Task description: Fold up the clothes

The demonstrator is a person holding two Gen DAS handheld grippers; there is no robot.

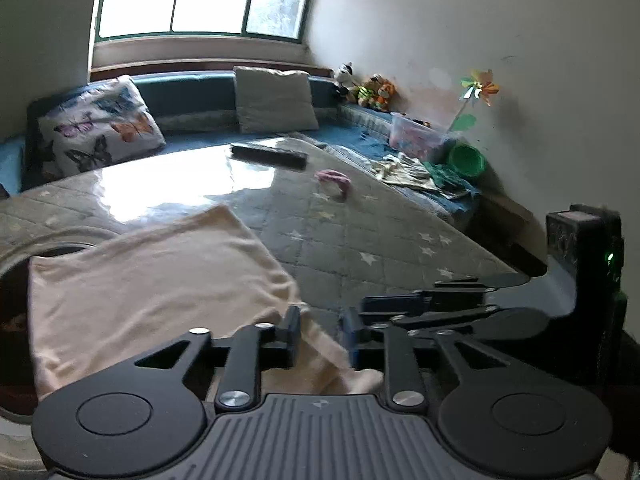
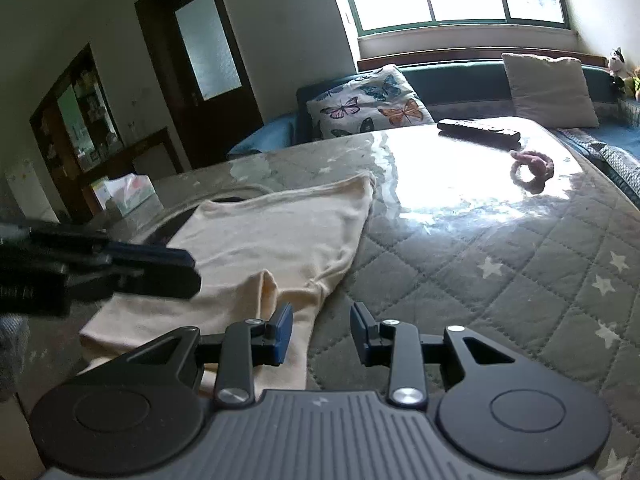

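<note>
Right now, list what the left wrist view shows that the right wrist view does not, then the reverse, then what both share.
Only the left wrist view: a pinwheel, a green bowl, a clear storage box.

Only the right wrist view: a dark door, a tissue box.

Both: the cream garment on the quilted table cover, the remote, the pink scrunchie, the butterfly pillow, and both open grippers: left gripper, right gripper.

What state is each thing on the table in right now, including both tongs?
Shirt: partly folded, lying flat on the table.
Left tongs: open, shirt edge between the jaws, not pinched.
Right tongs: open, holding nothing.
Remote: lying flat.
Pink scrunchie: lying loose.
</note>
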